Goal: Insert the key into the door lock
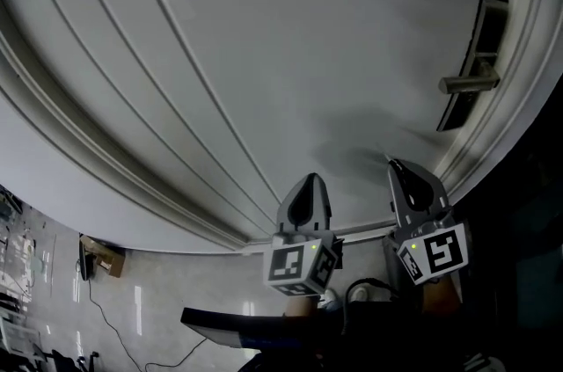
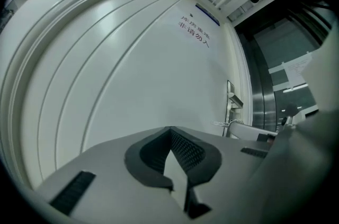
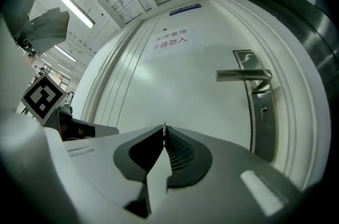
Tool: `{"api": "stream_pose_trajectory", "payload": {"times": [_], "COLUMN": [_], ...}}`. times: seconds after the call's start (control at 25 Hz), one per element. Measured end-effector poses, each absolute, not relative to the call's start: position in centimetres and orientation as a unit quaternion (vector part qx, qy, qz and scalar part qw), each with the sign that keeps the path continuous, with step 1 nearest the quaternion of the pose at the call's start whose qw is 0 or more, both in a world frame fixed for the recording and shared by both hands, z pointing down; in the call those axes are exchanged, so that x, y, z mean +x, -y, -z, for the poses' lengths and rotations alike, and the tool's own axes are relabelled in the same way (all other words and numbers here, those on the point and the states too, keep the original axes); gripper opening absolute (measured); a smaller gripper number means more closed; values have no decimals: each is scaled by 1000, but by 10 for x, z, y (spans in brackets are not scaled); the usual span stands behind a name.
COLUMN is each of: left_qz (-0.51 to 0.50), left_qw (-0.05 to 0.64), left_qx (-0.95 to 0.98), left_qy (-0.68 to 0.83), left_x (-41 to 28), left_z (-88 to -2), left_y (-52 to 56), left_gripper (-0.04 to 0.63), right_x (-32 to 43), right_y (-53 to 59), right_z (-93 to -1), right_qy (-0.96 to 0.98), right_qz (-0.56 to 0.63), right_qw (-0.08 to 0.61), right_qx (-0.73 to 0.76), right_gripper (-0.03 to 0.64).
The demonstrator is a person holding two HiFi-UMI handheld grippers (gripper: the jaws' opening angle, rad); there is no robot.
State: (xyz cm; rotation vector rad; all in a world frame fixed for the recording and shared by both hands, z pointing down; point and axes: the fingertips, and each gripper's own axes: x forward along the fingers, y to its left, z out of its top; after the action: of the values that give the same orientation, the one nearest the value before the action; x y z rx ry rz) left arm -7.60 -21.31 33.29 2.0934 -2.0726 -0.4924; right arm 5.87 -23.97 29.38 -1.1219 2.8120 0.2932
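Right claw (image 3: 164, 134) is pinched shut on the key (image 3: 164, 128). You only see the key edge-on, as a thin metal sliver poking out past the tips of the closed jaws. From the head view the same claw (image 1: 393, 167) sits low on the right, pointing up at the white door (image 1: 290, 54) and clear of it.

Left claw (image 2: 170, 132) has its jaws pressed together too, with nothing between them. It sits just to the left of the right one, also aimed at the door, and in the head view it's the near-centre one (image 1: 309, 182).

The lock is over on the right side of the door. There's a long metal plate (image 3: 263, 117) with a lever handle (image 3: 243, 75) sticking out to the left, and the keyhole (image 3: 263, 110) is a small slot just below the handle. The key isn't in the keyhole, it's well apart from it, off to the left and lower in the right claw view.

Farther out, there's a paper sign (image 3: 170, 38) with red print stuck high up on the door, and raised trim lines run down the door's left side. Down at the bottom left of the head view there's pale floor (image 1: 149, 300) with a thin cable (image 1: 113, 327) trailing across it
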Motion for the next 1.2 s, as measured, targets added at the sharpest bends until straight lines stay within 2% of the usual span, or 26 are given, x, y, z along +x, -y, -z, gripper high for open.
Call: {"api": "stream_pose_trajectory", "payload": {"times": [0.28, 0.64, 1.2], "left_qz": [161, 141, 125], "left_qw": [74, 97, 57], "left_qx": [734, 776, 855], "left_qy": [656, 608, 500], "left_x": [-53, -15, 94], "left_z": [-327, -329, -301], "left_y": [247, 275, 305], "left_gripper": [0, 0, 0], "right_x": [100, 164, 213], "right_y": [265, 296, 324], "right_z": [-287, -282, -261], "right_qy": [-895, -841, -759], "right_qz": [-134, -208, -351], "right_qw": [32, -57, -162], "right_qx": [-424, -496, -524], "right_gripper": [12, 12, 12]}}
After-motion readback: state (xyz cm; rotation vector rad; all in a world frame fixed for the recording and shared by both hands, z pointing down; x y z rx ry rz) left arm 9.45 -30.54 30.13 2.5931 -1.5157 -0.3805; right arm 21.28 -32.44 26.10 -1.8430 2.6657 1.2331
